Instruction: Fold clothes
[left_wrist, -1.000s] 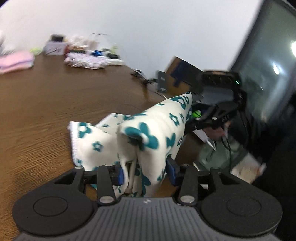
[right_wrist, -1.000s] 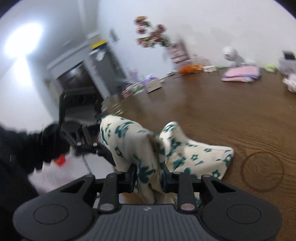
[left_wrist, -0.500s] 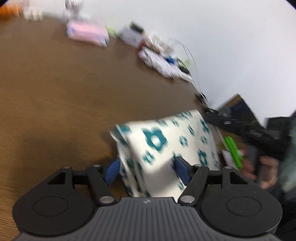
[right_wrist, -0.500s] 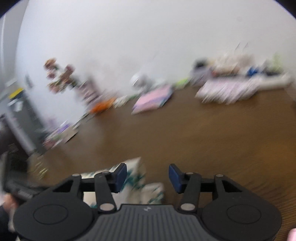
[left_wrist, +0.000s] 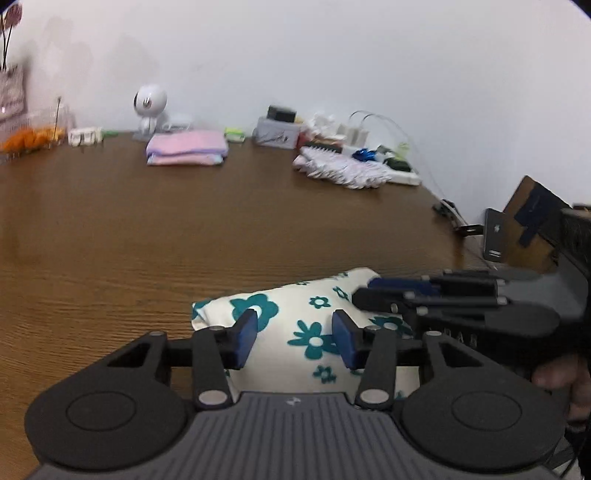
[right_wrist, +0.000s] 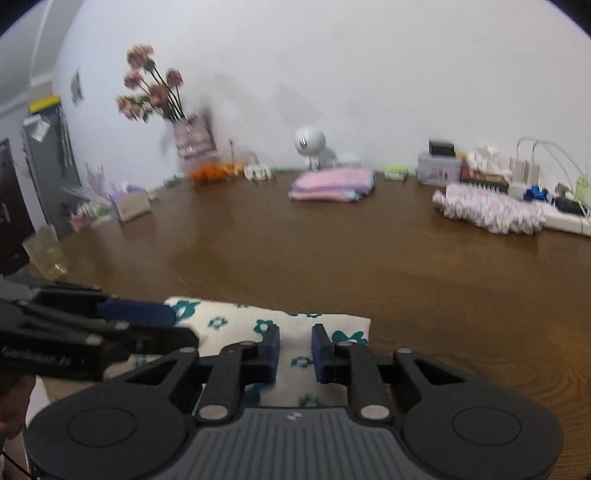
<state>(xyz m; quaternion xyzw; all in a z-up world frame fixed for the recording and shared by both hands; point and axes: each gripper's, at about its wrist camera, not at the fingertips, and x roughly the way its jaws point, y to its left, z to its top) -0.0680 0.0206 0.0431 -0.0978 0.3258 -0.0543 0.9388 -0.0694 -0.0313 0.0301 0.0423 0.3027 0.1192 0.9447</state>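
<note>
A white cloth with teal flowers (left_wrist: 317, 302) (right_wrist: 236, 321) lies folded flat near the front edge of the brown wooden table (left_wrist: 184, 229) (right_wrist: 369, 258). My left gripper (left_wrist: 293, 341) hovers just over its left part. Its jaws are closing, with the cloth showing flat beneath the gap and neither pad pressing on it. My right gripper (right_wrist: 295, 354) stands over the cloth's right part. Its jaws are closing to a narrow gap, and the cloth lies flat under them. Each gripper shows side-on in the other's view: the right gripper (left_wrist: 399, 291) and the left gripper (right_wrist: 173, 325).
A folded pink pile (left_wrist: 186, 147) (right_wrist: 332, 184) and a crumpled pale patterned garment (left_wrist: 343, 170) (right_wrist: 487, 212) lie near the back wall, amid small clutter. A vase of flowers (right_wrist: 159, 92) and a tissue box (right_wrist: 131, 205) stand at the back left. A person's hand (left_wrist: 569, 380) holds the right gripper.
Both grippers held the cloth lifted off the table, then opened and let it go. It now lies folded flat. Both views have swung toward the back wall, and the jaws have narrowed again.
</note>
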